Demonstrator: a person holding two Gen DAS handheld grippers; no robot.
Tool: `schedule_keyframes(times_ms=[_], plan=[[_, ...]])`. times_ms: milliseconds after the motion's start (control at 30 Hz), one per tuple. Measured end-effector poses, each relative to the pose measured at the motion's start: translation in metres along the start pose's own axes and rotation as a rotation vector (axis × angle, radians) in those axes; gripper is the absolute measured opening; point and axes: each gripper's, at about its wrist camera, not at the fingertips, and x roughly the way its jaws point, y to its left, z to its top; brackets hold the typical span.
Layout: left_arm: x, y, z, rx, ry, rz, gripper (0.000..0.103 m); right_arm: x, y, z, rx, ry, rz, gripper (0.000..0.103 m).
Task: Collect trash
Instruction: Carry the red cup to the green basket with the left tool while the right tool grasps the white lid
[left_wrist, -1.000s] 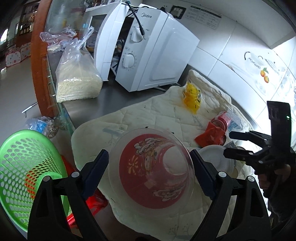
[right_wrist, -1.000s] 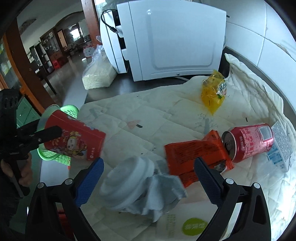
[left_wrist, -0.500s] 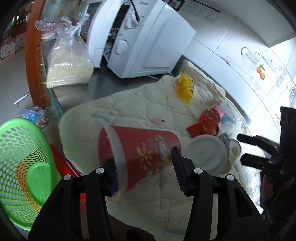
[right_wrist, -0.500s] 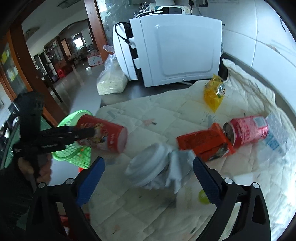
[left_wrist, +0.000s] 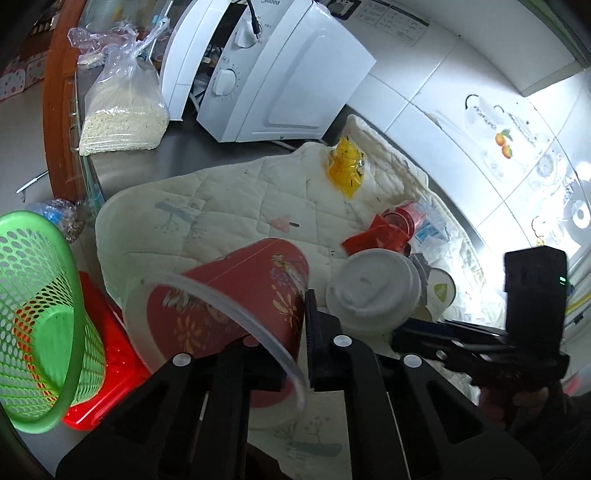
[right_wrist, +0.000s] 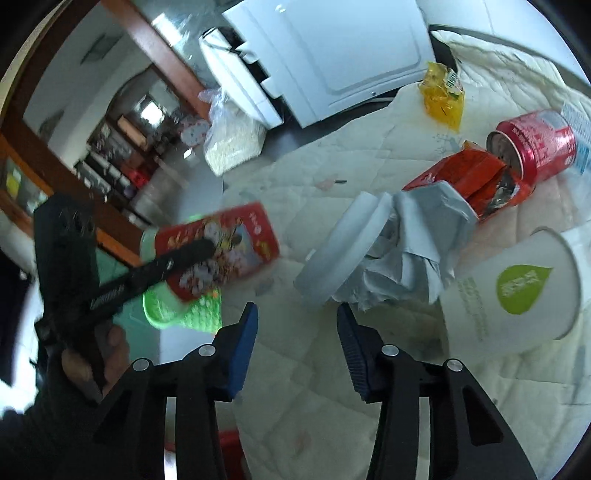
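My count, both views:
- 2 grippers: mine left (left_wrist: 284, 354), mine right (right_wrist: 297, 347)
- 1 red printed cup (left_wrist: 236, 295), near left
- 1 green mesh basket (left_wrist: 33, 317), far left edge
- 1 white lid (left_wrist: 373, 291)
- 1 grey crumpled paper wad (right_wrist: 417, 251)
- 1 white paper cup with green leaf logo (right_wrist: 517, 288), near right
- 1 red can (right_wrist: 535, 147), far right
- 1 orange-red wrapper (right_wrist: 465, 177)
- 1 yellow packet (right_wrist: 443, 99), far
- 1 microwave (left_wrist: 280, 70)
- 1 clear bag of white grains (left_wrist: 122, 107)
- 1 quilted mat (left_wrist: 229, 206)

A home kitchen: white boxy microwave oven (left_wrist: 273, 77) on a grey steel counter (left_wrist: 155, 166), white tiled wall (left_wrist: 436, 122) behind.
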Motion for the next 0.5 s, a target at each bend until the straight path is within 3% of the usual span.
schedule_keyframes(times_ms=[100,233,333,500], plan=[[-0.004,0.004,-0.001,-0.027,-0.008,-0.001,0.006,0.007,-0.004,0.005,0.07,-0.023,-0.008,0.041],[-0.012,0.007,-0.001,-0.045,-0.03,-0.001,0.005,0.009,-0.001,0.009,0.092,-0.064,-0.033,0.014],[-0.018,0.009,-0.002,-0.049,-0.047,-0.003,0.005,0.007,0.001,0.01,0.095,-0.089,-0.027,0.006],[-0.04,0.016,0.001,-0.079,-0.097,-0.002,0.005,-0.004,0.026,0.011,-0.05,-0.115,-0.036,0.006]])
